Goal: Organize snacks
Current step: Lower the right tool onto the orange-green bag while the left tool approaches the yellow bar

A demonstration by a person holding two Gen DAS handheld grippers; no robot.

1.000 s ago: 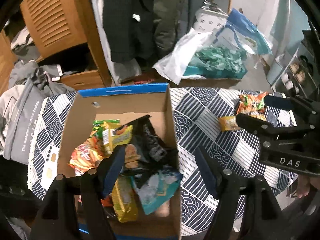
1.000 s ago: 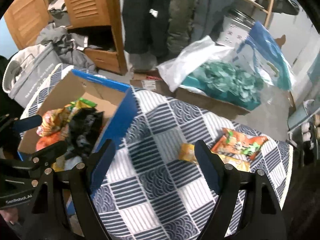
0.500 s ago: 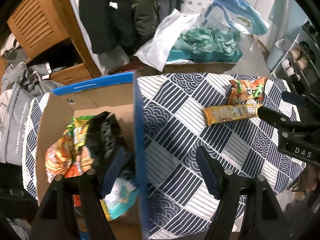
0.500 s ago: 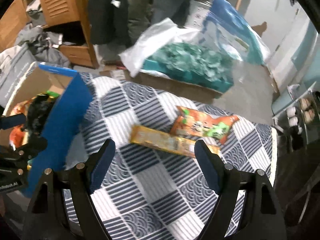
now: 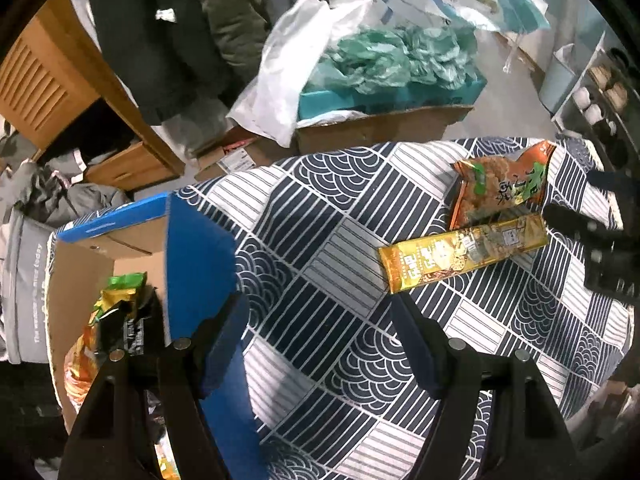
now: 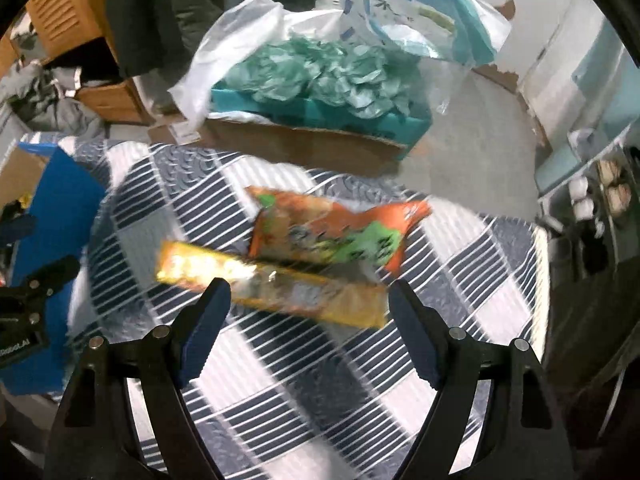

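Note:
A long yellow snack pack lies on the patterned tablecloth, with an orange-and-green snack bag just beyond it. Both also show in the right wrist view, the yellow pack and the orange bag. A blue-edged cardboard box at the left holds several snack packs. My left gripper is open and empty over the cloth beside the box. My right gripper is open and empty just short of the yellow pack.
Behind the table stands a cardboard box with green bags and white plastic. A wooden cabinet and hanging coats are at the back left. Shelves stand at the right. A grey bag hangs left of the table.
Both grippers have swung right, away from the box and toward the two snacks on the cloth. The right gripper has come closer to the yellow pack. Both stay open.

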